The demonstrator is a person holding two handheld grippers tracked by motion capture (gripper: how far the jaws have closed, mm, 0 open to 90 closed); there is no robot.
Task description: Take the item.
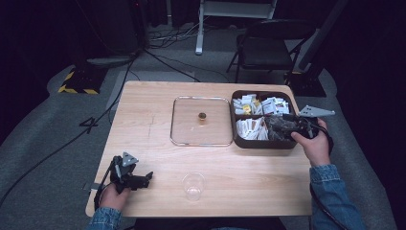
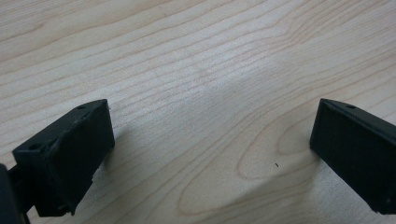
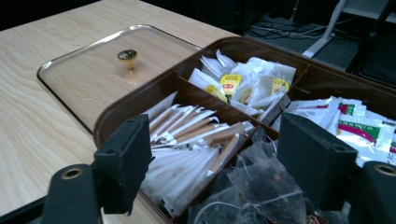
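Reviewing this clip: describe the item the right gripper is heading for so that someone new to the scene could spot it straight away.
Start at the dark brown four-compartment box on the wooden table's right side, beside the clear glass lid. In its near right compartment, right in front of the open right gripper, lies a heap of translucent mesh tea bags. The other compartments hold opaque white paper packets; these alone are see-through with dark contents.

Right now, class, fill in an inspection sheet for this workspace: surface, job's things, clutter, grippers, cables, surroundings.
Surface: wooden table, bare wood at the left.
Job's things: brown compartment box of sachets and mesh tea bags; clear lid flat beside it; clear cup near the front edge.
Clutter: nothing seen.
Grippers: left gripper open over bare table; right gripper open above the tea bags, holding nothing.
Cables: cables on the floor.
Surroundings: folding chair, dark room.
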